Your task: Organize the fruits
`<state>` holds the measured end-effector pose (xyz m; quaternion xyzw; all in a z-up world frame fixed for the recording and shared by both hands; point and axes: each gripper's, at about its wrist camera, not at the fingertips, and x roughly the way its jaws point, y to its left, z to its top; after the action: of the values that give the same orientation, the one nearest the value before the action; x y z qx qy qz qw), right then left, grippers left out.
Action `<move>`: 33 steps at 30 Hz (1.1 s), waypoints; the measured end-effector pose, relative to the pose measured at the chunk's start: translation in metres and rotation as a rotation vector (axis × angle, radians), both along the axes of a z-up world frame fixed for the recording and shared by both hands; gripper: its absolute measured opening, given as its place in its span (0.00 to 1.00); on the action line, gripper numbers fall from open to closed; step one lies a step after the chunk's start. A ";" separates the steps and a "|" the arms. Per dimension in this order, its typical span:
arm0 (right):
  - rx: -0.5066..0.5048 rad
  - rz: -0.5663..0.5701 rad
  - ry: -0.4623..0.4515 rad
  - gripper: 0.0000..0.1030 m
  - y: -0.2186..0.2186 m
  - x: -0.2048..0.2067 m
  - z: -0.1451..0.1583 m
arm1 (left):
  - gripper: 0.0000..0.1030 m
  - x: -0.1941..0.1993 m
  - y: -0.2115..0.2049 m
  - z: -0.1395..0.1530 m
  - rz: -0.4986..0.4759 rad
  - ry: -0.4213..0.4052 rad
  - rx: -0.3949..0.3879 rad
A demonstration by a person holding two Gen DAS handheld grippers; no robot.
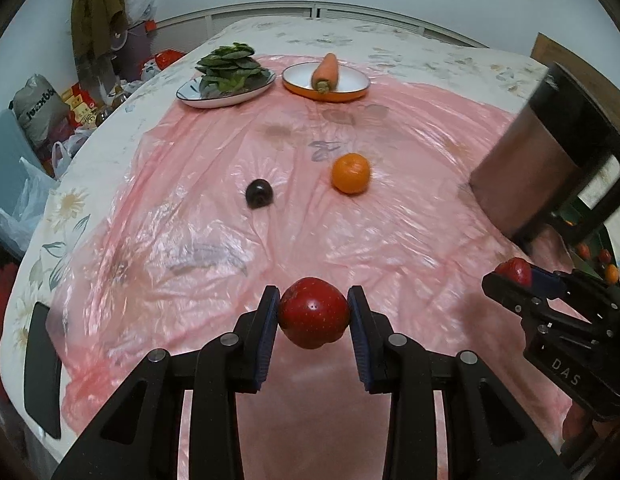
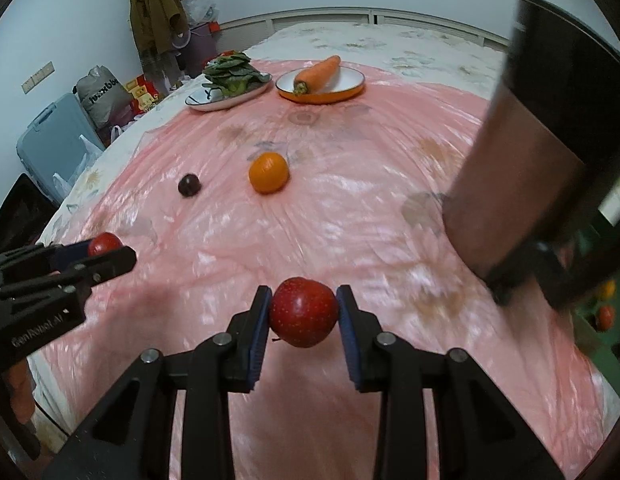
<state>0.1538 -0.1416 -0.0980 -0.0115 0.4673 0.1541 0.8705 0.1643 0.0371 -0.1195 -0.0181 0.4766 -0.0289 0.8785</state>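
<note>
Two Grippers, One Red Apple in Each

Left gripper (image 1: 313,310): in the left wrist view, at lower centre, its blue pads are pressed against both sides of a red apple (image 1: 313,312), which hangs clear of the pink plastic sheet (image 1: 390,240).

Right gripper (image 2: 303,312): in the right wrist view, at lower centre, it pinches a second red apple (image 2: 303,312) in the same way, clear of the sheet. The same gripper appears at the right edge of the left wrist view, apple between its pads.

Loose fruit: an orange (image 1: 350,173) lies on the sheet at frame centre, with a dark plum (image 1: 259,194) to its left, apart from it.

Plates: at upper centre, an orange-rimmed plate (image 1: 350,88) carries a carrot (image 1: 326,72). Just to its left, a white plate (image 1: 198,98) carries a stack of green leaves (image 1: 230,68).

A dark chair back (image 1: 550,152) stands at the right of the frame.
</note>
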 end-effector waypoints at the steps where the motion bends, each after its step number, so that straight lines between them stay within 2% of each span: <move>1: -0.002 -0.006 0.001 0.44 -0.005 -0.006 0.001 | 0.29 -0.004 -0.004 0.002 -0.005 0.000 0.002; 15: -0.002 -0.118 -0.028 0.44 -0.094 -0.078 0.029 | 0.29 -0.055 -0.084 0.028 -0.136 -0.009 0.019; 25: -0.009 -0.239 -0.055 0.44 -0.181 -0.112 0.043 | 0.29 -0.065 -0.169 0.040 -0.258 -0.016 0.032; 33: -0.006 -0.339 -0.066 0.44 -0.250 -0.125 0.040 | 0.29 -0.065 -0.239 0.045 -0.358 -0.024 0.043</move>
<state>0.0287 -0.3919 -0.0579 0.0595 0.4340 0.0032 0.8989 0.0989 -0.2022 -0.0741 0.0860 0.4621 -0.1748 0.8652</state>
